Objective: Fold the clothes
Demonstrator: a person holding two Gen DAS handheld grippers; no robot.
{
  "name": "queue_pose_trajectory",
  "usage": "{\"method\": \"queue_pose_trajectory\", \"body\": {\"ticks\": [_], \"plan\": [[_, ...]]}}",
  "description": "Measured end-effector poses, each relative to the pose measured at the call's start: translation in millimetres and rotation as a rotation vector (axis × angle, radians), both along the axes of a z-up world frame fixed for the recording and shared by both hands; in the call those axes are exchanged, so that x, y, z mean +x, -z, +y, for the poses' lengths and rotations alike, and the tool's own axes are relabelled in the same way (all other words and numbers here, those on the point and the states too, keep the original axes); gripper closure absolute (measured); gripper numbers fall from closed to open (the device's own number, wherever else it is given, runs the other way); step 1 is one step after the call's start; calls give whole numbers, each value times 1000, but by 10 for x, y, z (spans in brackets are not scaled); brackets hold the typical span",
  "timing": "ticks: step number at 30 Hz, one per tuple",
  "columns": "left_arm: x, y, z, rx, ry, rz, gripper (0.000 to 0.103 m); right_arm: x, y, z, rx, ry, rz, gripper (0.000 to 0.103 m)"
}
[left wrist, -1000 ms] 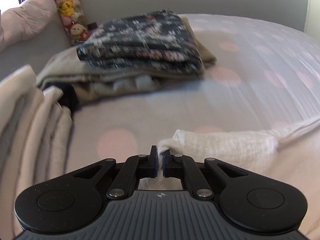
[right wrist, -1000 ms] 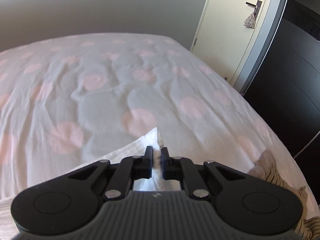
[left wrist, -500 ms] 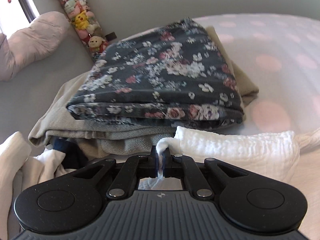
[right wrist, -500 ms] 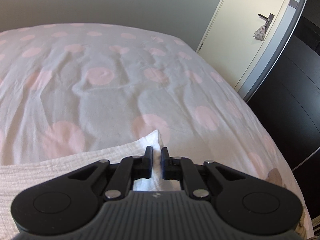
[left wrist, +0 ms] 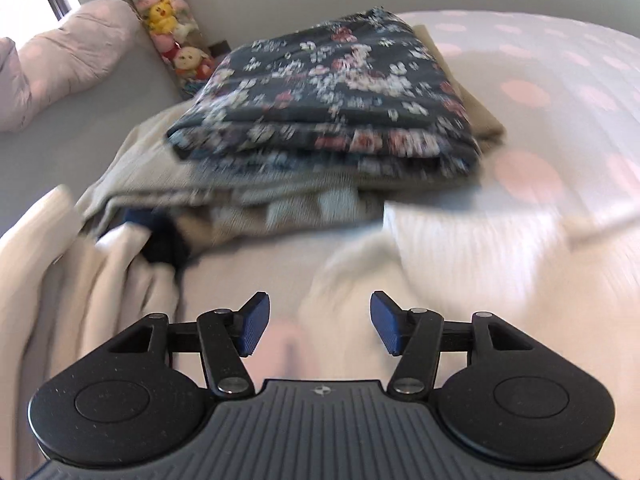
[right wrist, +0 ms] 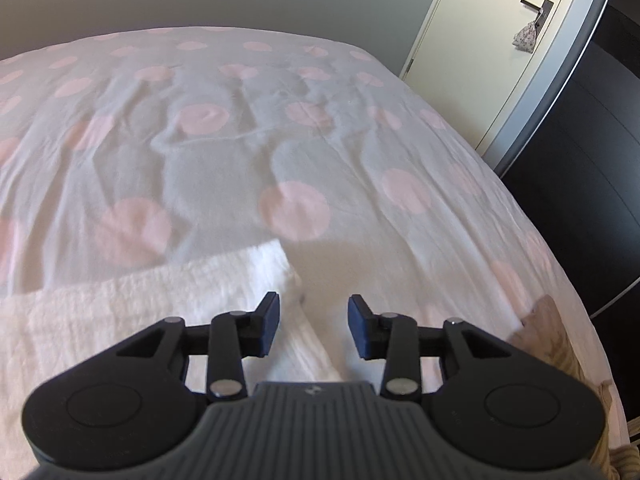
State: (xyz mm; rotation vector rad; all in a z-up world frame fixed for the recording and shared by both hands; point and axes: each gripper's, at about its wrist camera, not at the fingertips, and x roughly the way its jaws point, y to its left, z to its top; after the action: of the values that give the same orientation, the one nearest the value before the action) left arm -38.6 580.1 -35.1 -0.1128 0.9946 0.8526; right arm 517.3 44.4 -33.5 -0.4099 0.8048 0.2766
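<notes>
left gripper point(left wrist: 318, 322): jaws just opened, empty, over white cloth point(left wrist: 472, 248) | right gripper point(right wrist: 314, 326): jaws just opened, cloth corner lying loose between | cloth flat on bed point(right wrist: 240, 152)

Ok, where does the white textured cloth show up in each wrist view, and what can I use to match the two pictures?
Left wrist view: the white textured cloth lies centre-right on the bed, just in front of the floral folded garment, blurred.
Right wrist view: the white textured cloth fills the lower left, its corner reaching between the open pads of the right hand-held gripper.
Shared landmark: the pink-dotted bedsheet beneath the cloth.
</notes>
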Motion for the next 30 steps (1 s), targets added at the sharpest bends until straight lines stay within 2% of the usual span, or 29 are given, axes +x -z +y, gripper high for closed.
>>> {"method": "queue_pose_trajectory", "body": {"ticks": [5,10,14,16,22,23,26,30], "plan": [[-553,-189,-320,-121,81,27,44,-516,-160,-339,16,-24,54,62],[-1094,-213,-681,-210,127,49,44,-1106,-280,-745,50,-41,96,60],[-1460,-121,-873,-229,108,42,44,-1567,-318,-1116,94,-51,131,59],[-1582,-47,-885,-227,68,17,44,-1770,-306,-1308,108,-47,144,59],[-1657,197,-768,-269,-51,-47,44,-2159,-264,-1851,148,0,167,58],[-1644,227,-759,-282,-58,-54,48,-2190,-265,-1929,157,6,169,58],[-1574,310,-783,-310,-61,-39,80,-2236,-281,-2159,171,22,166,55],[-1549,344,-914,-239,-65,25,89,-2219,-237,-2327,200,35,190,55]]}}
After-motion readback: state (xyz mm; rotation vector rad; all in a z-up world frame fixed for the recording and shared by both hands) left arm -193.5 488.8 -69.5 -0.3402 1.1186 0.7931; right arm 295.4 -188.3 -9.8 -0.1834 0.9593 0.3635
